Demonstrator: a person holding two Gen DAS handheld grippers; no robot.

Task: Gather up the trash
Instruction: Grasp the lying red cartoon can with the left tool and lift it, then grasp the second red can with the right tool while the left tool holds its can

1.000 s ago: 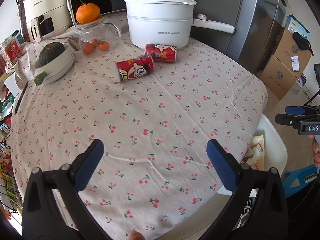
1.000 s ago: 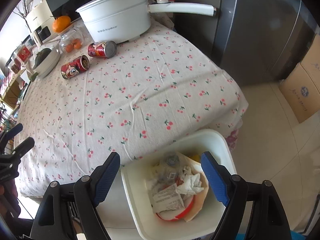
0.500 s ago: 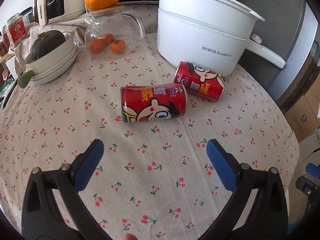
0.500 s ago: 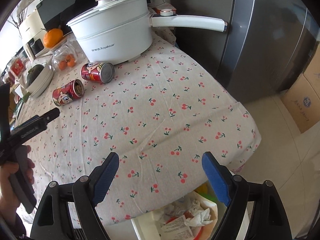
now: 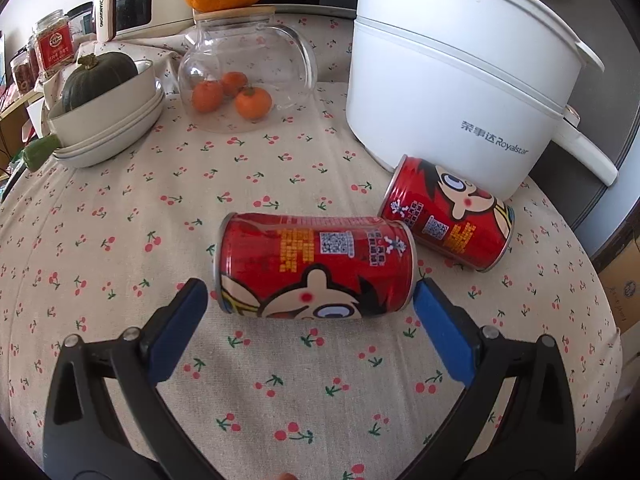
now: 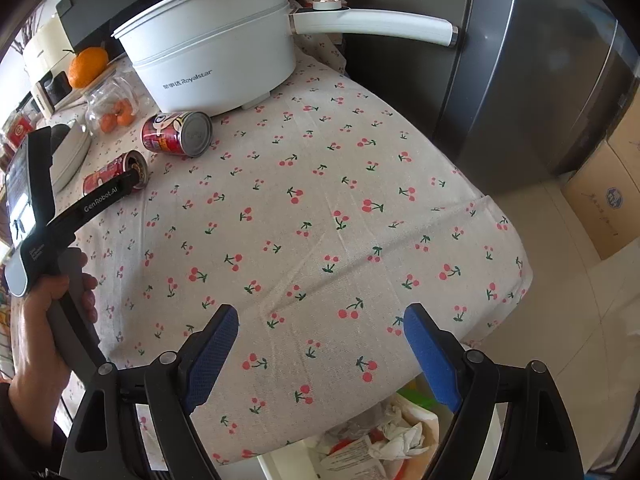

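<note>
Now the left gripper (image 5: 310,300) has closed in on the near red can (image 5: 314,270), which lies sideways just ahead between its spread, unclenched jaws, ready for grasping, while the right gripper (image 6: 320,332) hangs released above the trash bin (image 6: 360,452).

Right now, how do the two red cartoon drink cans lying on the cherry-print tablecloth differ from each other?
The nearer red cartoon can lies crosswise between the open left claw fingers; the farther red cartoon can lies angled, with no claw around it. The farther can sits right beside the white electric pot; the nearer can lies out on the open tablecloth. Both lie on their sides and carry the same cartoon face.
</note>
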